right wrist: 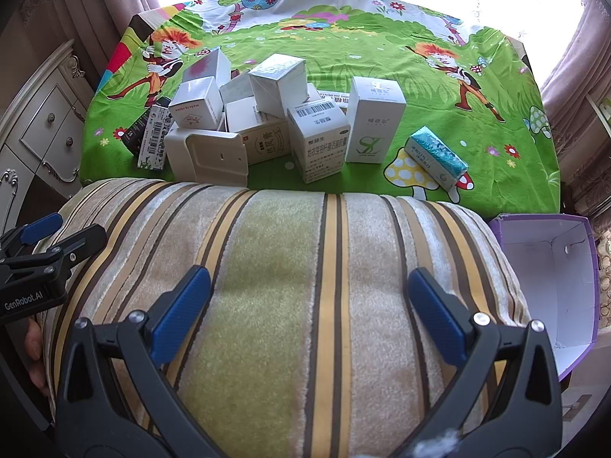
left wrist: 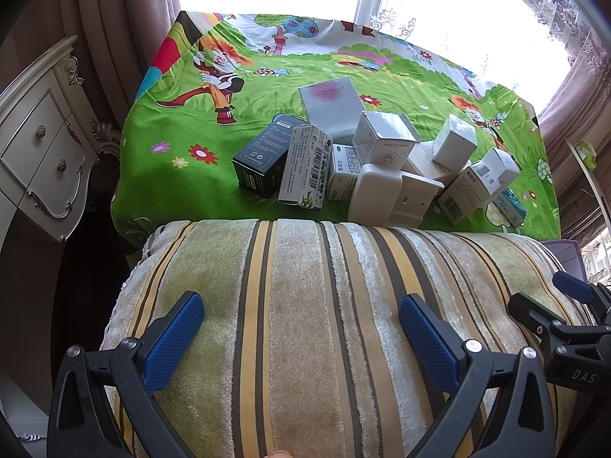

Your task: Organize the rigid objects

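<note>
**Boxes heaped on the cartoon cloth, both grippers idle over the striped cushion**

A jumble of small cartons (right wrist: pixel 244 114) sits on the green cartoon-print cloth (right wrist: pixel 382 49) covering the table, near its front edge. Little of the writing is readable: one white cube (right wrist: pixel 196 105) shows "made in china" in red, upside down; a tall white box (right wrist: pixel 376 120) stands upright to the right of the heap with a large green "SL" monogram. A barcode box (right wrist: pixel 319 141) beside it carries Chinese print I cannot make out. A teal-and-white packet (right wrist: pixel 439 158) lies tilted, apart from the rest, further right. A white plastic bracket-like piece (right wrist: pixel 208 156) leans at the front of the pile.

The left wrist view shows what the other mostly hides: a dark navy box (left wrist: pixel 263 156) at the pile's left and a flat grey box with a pink blotch (left wrist: pixel 330 105) behind.

Only the right wrist view shows the container well: a purple-edged cardboard box (right wrist: pixel 550 267), white inside and with nothing in it, beside the cushion's right end.

The left gripper (left wrist: pixel 301 339) and right gripper (right wrist: pixel 309 313) both hover over the striped plush cushion (right wrist: pixel 286 267), blue pads spread wide, grasping nothing. "GenRobot.AI" reads on the left one's body, "DAS" on the right one's.
</note>
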`<state>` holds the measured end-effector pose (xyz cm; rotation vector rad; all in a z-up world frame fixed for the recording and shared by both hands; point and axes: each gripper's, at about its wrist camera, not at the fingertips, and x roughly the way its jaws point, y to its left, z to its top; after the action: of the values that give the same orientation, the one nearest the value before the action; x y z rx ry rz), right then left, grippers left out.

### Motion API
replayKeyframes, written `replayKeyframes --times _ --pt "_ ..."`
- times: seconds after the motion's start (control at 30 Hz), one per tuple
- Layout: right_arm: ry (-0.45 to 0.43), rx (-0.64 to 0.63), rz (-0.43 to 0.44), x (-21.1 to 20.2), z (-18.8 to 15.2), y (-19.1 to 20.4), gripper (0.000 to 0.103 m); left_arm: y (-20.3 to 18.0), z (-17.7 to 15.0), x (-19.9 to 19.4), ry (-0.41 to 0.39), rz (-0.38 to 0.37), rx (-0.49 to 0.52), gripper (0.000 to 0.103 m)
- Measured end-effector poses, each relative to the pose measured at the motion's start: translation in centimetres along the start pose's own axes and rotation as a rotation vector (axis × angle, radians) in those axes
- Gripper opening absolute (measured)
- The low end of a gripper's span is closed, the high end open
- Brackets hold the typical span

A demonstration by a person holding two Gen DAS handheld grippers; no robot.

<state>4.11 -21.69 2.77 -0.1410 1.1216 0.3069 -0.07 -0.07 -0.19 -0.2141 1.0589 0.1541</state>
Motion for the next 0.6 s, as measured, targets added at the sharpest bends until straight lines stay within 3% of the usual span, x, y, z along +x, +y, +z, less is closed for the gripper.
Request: replayKeyframes --times 0.6 --pt "0.0 -0.001 0.0 -0.01 0.09 0.07 0.103 -0.13 0.05 0.11 0.008 0.002 0.002 0.103"
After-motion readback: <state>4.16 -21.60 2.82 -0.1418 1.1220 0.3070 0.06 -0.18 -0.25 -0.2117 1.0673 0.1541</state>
